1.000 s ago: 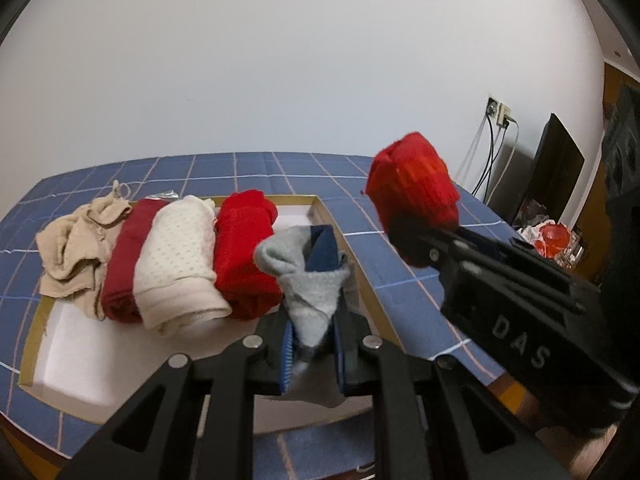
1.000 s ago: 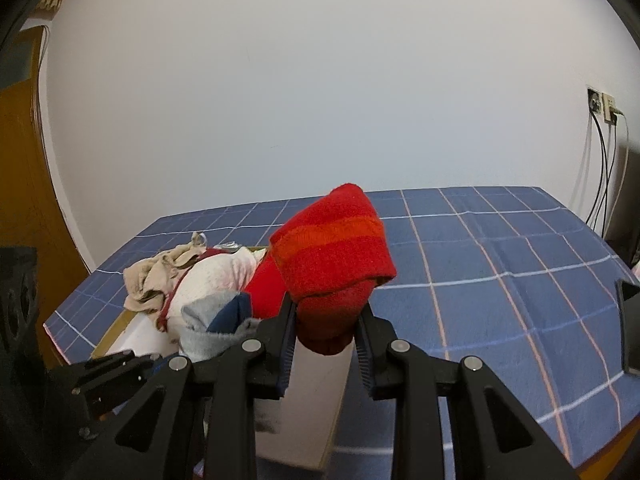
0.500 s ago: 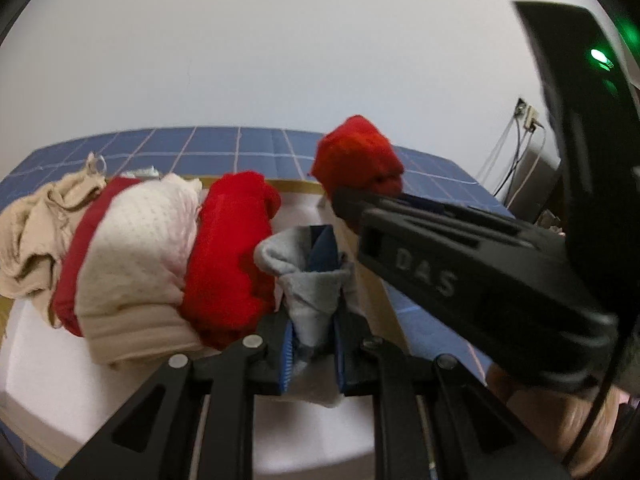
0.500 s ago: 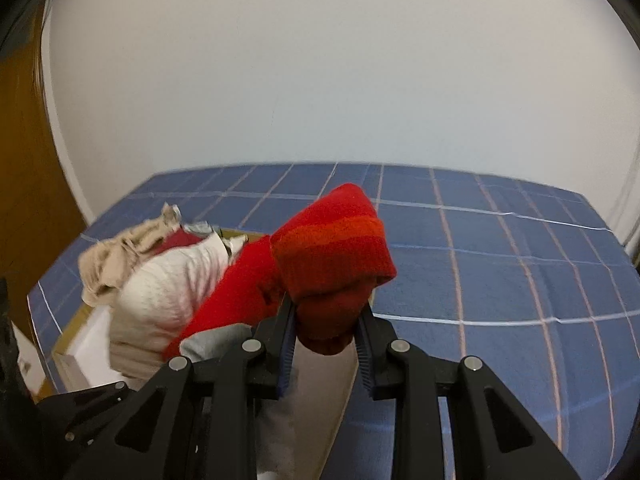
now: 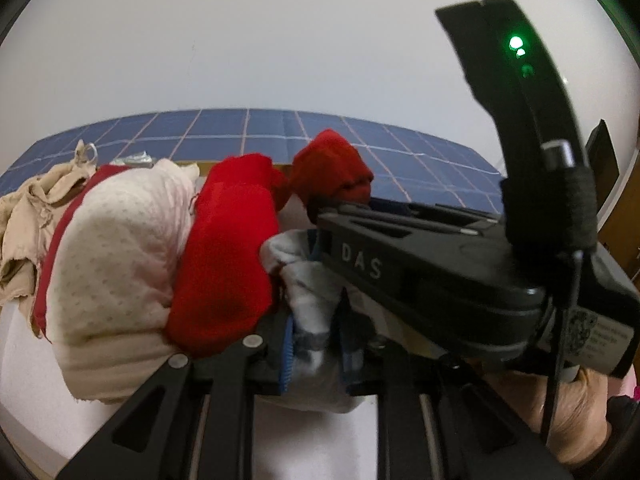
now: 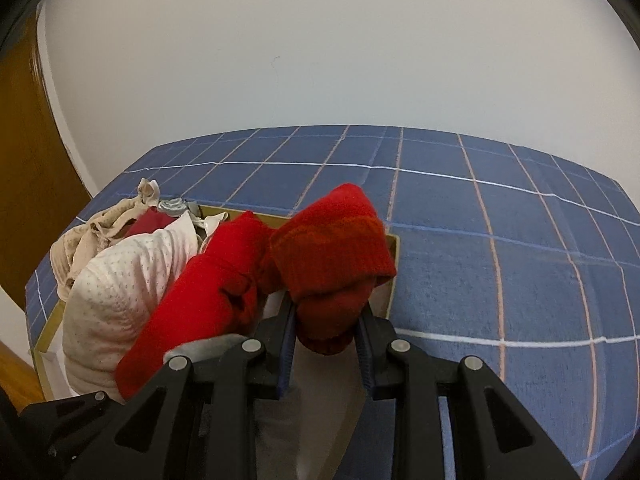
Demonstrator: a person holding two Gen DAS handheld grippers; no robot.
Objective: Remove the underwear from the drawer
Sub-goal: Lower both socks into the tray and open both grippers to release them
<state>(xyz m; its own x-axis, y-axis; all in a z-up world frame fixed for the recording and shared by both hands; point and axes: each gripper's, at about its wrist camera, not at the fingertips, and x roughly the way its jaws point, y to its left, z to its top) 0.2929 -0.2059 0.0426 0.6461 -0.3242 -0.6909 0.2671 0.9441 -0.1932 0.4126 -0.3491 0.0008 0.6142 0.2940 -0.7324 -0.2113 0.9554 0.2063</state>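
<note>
My left gripper (image 5: 316, 354) is shut on a grey and blue rolled garment (image 5: 308, 288) low inside the drawer. My right gripper (image 6: 326, 340) is shut on a red rolled garment (image 6: 336, 256), held over the drawer's right side; it also shows in the left wrist view (image 5: 332, 170), with the right gripper's body crossing in front. In the drawer (image 6: 394, 248) lie a bright red roll (image 6: 200, 292), a cream dotted roll (image 6: 120, 288), a dark red piece (image 6: 152, 220) and beige underwear (image 6: 88, 240).
The drawer is a shallow white tray with a tan rim (image 6: 44, 336) on a blue checked tablecloth (image 6: 500, 240). A white wall stands behind. A wooden door (image 6: 20, 160) is at the left. The cloth stretches right of the drawer.
Both grippers have moved down and closer to the clothes in the drawer. The right gripper with its red roll has swung left, over the drawer and in front of the left camera.
</note>
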